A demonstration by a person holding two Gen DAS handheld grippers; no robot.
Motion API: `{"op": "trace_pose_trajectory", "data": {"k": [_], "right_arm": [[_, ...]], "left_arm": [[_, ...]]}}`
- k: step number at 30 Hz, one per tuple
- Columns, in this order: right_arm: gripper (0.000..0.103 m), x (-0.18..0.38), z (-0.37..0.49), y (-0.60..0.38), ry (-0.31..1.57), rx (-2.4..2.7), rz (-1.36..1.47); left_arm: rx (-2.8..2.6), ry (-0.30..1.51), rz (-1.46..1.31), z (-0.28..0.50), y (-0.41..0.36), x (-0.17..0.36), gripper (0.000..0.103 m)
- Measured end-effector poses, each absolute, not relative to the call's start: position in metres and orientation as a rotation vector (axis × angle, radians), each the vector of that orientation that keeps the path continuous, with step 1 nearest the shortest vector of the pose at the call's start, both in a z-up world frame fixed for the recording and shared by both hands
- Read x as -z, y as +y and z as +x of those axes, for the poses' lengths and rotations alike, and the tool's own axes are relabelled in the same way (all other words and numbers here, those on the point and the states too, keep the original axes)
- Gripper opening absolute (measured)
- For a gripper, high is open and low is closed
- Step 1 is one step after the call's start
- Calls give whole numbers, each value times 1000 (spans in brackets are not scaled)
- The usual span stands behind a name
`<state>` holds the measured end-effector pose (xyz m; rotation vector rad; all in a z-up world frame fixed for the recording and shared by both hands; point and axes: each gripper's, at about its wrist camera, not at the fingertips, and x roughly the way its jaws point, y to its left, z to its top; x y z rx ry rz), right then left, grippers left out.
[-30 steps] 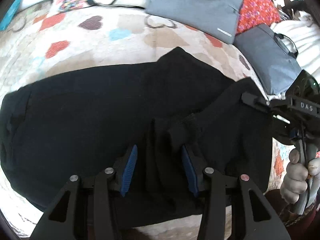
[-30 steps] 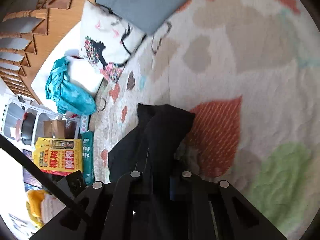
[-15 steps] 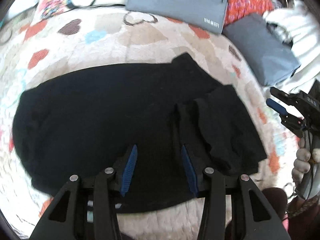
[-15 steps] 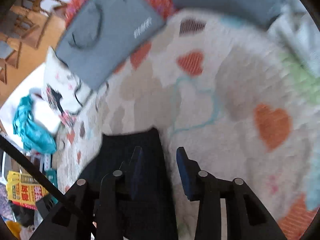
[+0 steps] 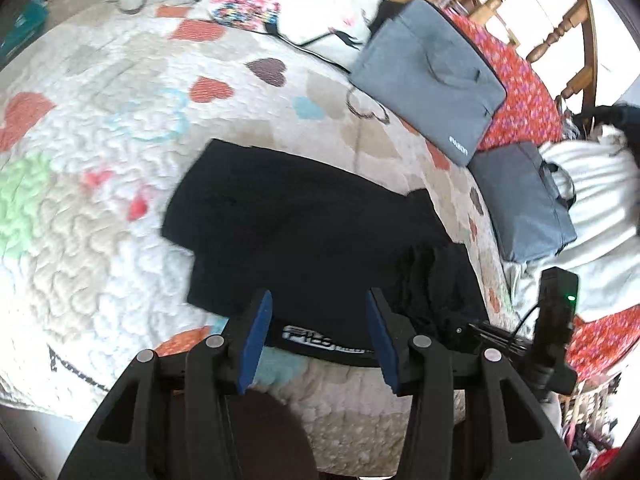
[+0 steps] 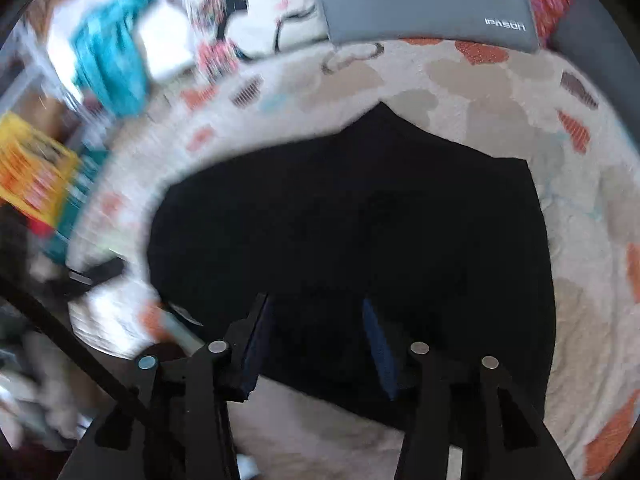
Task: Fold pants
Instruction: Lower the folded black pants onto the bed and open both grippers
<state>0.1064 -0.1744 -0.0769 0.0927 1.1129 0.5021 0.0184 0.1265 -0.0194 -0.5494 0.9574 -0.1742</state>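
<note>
On the bed (image 5: 100, 240): black pants (image 5: 304, 232) lie folded, flat.
Jaws: left gripper (image 5: 318, 336) and right gripper (image 6: 318, 336) both apart, holding nothing.
Next: we grab one end low, then fold slowly.

1. One pair of black pants (image 5: 304, 236), lying on the quilt.
2. Two grey laptop bags: one (image 5: 428, 76) by the pillow, one (image 5: 524, 216) near the edge.
3. One heart-patterned quilt (image 5: 80, 240).
4. One unicorn-print pillow (image 5: 304, 4).
5. Two grippers: left gripper (image 5: 318, 338), right gripper (image 6: 318, 340).

Black, angular hand-held gripper (image 5: 318, 334) frames with round silver screws (image 5: 214, 341), blue rubber-faced fingers (image 5: 256, 344), one green indicator light.
</note>
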Motion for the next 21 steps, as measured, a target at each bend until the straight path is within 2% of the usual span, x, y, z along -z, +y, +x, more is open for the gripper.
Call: {"op": "trace_pose_trajectory", "data": {"k": [2,7,11,15,18,20,21], "right_arm": [[5,75,111,-182,1125,-526,179],[5,64,115,-175,1127,-604,322],[5,83,118,-160,1171,-614,360],[5,109,129,-172,1200,-608,550],[5,106,129,-178,1213,-589,570],[7,88,122,-178,1200,-546,491],[16,81,121,-176,1191,-529,458]], "left_arm": [[167,948,-591,16,138,24,47],[147,950,-661,17,158,37,47],[147,943,-678,13,165,41,47],[144,939,-710,9,175,46,47],[149,923,-767,6,187,51,49],[151,915,-805,5,195,57,52],[152,918,-823,5,197,62,52]]}}
